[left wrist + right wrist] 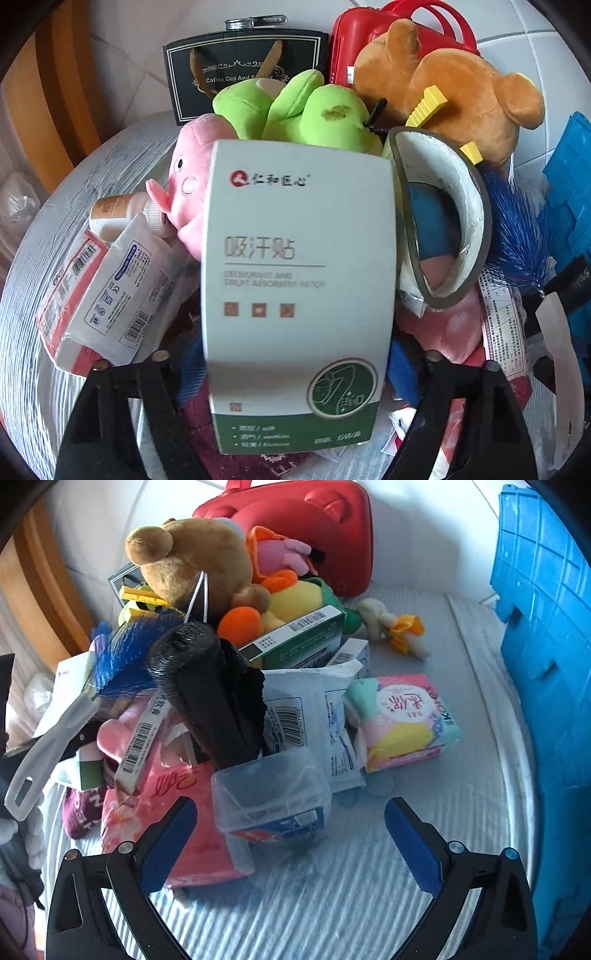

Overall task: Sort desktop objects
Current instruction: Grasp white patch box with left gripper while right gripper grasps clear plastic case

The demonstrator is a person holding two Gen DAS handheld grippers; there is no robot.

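White box blocks plush toys; tape roll beside.

A white-and-green sweat-patch box stands upright between the left tongs' fingers, above the pile. A clear plastic container with a black bag roll lies just ahead of the right tongs.

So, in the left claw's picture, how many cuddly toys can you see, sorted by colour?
Brown: 1, the bear
Green: 1, the green plush
Pink: 1, the pink plush
Total: 3
The white and green box held in the left claw may hide others.
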